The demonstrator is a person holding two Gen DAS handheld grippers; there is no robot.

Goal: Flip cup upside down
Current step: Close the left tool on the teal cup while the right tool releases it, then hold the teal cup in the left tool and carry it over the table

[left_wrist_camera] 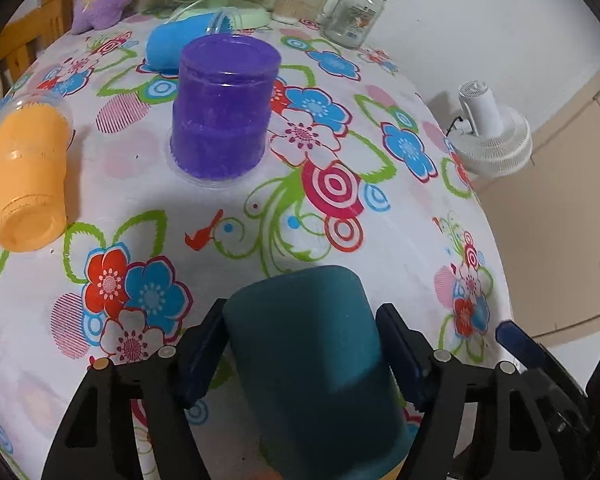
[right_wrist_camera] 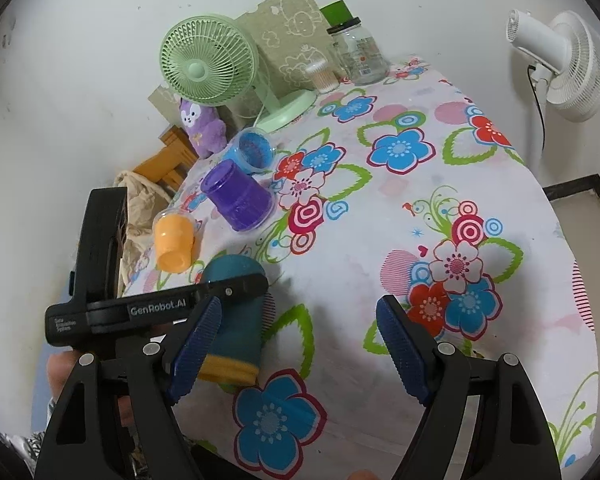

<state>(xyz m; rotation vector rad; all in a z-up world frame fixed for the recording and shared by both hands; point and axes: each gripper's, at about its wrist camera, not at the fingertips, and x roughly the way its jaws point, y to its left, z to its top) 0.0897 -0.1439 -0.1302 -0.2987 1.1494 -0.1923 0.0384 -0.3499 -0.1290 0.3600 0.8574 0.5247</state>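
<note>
Small room corner w/ plain white walls, table pushed up against them.

Table [right_wrist_camera: 440, 184] is covered w/ a white floral cloth. White standing fan [right_wrist_camera: 568, 60] is seen beside it at the wall, cord hanging down; beige floor [right_wrist_camera: 580, 216] w/ dark skirting below. Wooden chair [right_wrist_camera: 168, 160] is tucked at the far side, crumpled beige cloth [right_wrist_camera: 140, 200] draped near it. Green desk fan [right_wrist_camera: 208, 64], patterned board [right_wrist_camera: 288, 36], glass jar [right_wrist_camera: 358, 54] & purple plush [right_wrist_camera: 202, 124] are lined up along the back wall. Light is soft, even.
</note>
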